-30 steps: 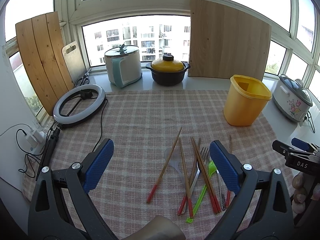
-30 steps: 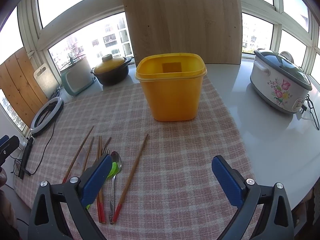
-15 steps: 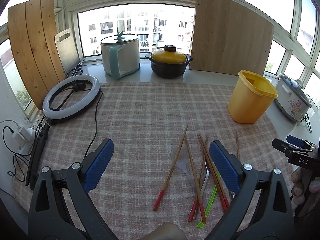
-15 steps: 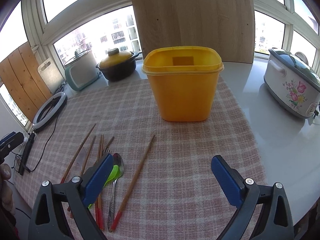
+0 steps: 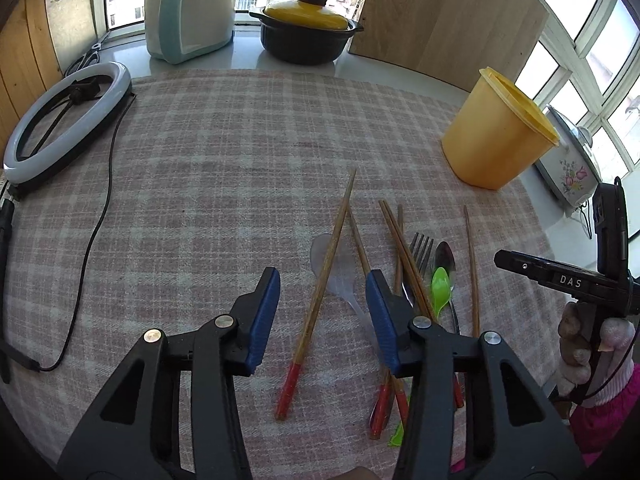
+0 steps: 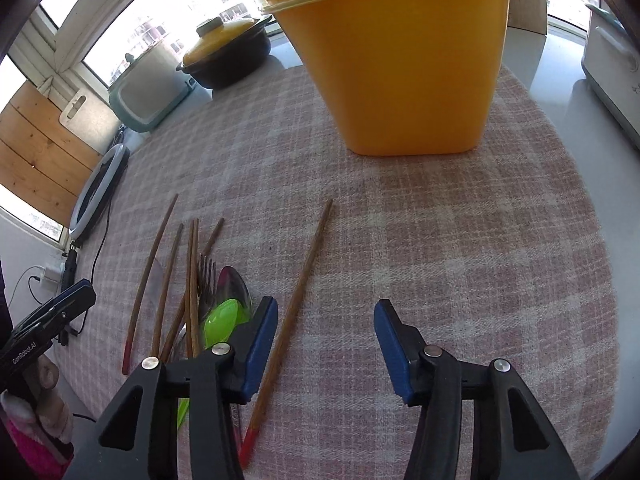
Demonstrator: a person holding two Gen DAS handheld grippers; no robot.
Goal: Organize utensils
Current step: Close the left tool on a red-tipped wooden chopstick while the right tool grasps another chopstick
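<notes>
Several red-tipped wooden chopsticks lie on the checked cloth with a metal fork [image 5: 421,245], a metal spoon [image 5: 445,257], a green plastic spoon [image 5: 440,285] and a clear plastic spoon [image 5: 334,276]. My left gripper [image 5: 323,298] is open low over them, its jaws either side of the leftmost chopstick [image 5: 320,300]. My right gripper [image 6: 325,326] is open just above the cloth; a lone chopstick [image 6: 298,284] lies by its left finger [image 6: 260,336]. The yellow bin [image 6: 400,64] stands upright close ahead, also seen in the left wrist view [image 5: 494,136].
A ring light [image 5: 60,124] with its cable lies at the left. A teal-and-white cooker [image 5: 188,8], a black pot with yellow lid [image 5: 308,28] and a wooden board [image 5: 448,20] stand at the back. A floral rice cooker [image 5: 568,168] sits at the right.
Both grippers have dropped lower and moved forward toward the cloth. The left one now straddles the leftmost chopstick; the right one has closed in on the yellow bin. Both jaws have narrowed.
</notes>
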